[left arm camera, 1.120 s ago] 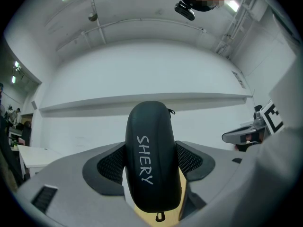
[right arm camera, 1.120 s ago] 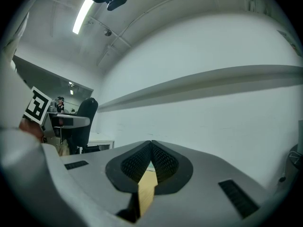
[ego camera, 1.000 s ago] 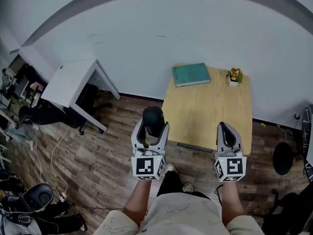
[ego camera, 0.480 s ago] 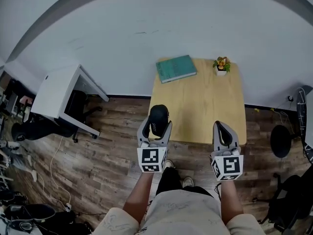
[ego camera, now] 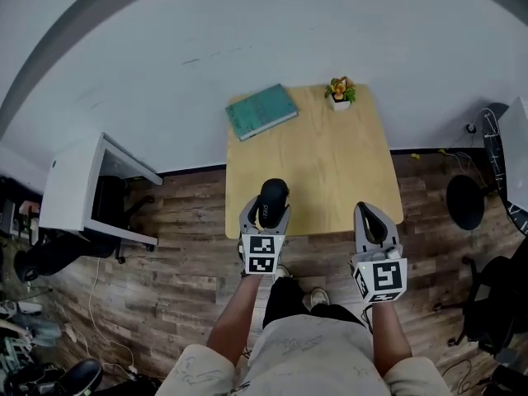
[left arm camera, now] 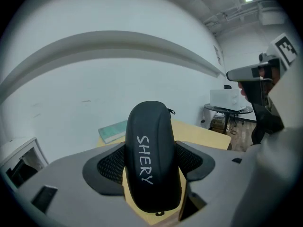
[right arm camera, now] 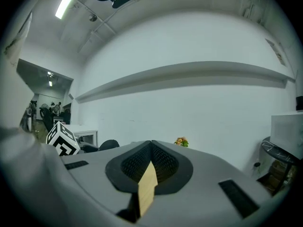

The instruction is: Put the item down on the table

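A black glasses case with "SHERY" written on it stands upright between the jaws of my left gripper, which is shut on it. In the head view the black glasses case hangs over the near left edge of the light wooden table. My right gripper hovers at the table's near right edge, jaws shut with nothing between them; in the right gripper view its tips meet over a sliver of table top.
A green book lies at the table's far left corner and a small potted plant at the far middle. A white desk stands to the left, a black stool to the right. Wood floor lies below.
The view has shifted closer to the table: both grippers now reach its near edge, and the case has come over the table's front left edge.
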### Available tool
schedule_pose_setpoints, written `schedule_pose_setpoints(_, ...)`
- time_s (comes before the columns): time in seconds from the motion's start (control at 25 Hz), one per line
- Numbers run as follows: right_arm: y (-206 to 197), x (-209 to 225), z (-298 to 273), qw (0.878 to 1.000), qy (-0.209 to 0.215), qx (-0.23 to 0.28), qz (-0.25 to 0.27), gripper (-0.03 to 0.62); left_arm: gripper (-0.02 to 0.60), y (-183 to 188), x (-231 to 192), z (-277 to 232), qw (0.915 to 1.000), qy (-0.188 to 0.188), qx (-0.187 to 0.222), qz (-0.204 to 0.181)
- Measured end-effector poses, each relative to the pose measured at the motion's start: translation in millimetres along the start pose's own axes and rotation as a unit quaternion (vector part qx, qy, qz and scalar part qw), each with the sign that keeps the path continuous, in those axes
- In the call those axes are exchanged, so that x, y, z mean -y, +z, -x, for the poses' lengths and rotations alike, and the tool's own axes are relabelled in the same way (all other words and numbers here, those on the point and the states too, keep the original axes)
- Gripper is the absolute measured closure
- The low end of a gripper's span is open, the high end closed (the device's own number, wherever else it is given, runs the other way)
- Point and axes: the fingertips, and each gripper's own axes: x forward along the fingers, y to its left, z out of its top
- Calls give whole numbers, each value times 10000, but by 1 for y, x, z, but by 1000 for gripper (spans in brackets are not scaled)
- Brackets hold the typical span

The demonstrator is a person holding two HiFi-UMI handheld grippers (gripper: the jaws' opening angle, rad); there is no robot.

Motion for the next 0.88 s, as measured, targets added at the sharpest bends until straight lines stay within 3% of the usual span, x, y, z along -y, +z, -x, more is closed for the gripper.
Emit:
schedule_pose_setpoints(0.32, -18, 20, 2, 9994, -270, -201, -82, 580, 258, -55, 24, -49, 9907, -584, -1202, -257)
schedule_pose_setpoints(0.88, -39, 33, 3, 9977, -483, -404, -239, 580, 257, -93, 46, -90, 9620, -1138, -2402, -630)
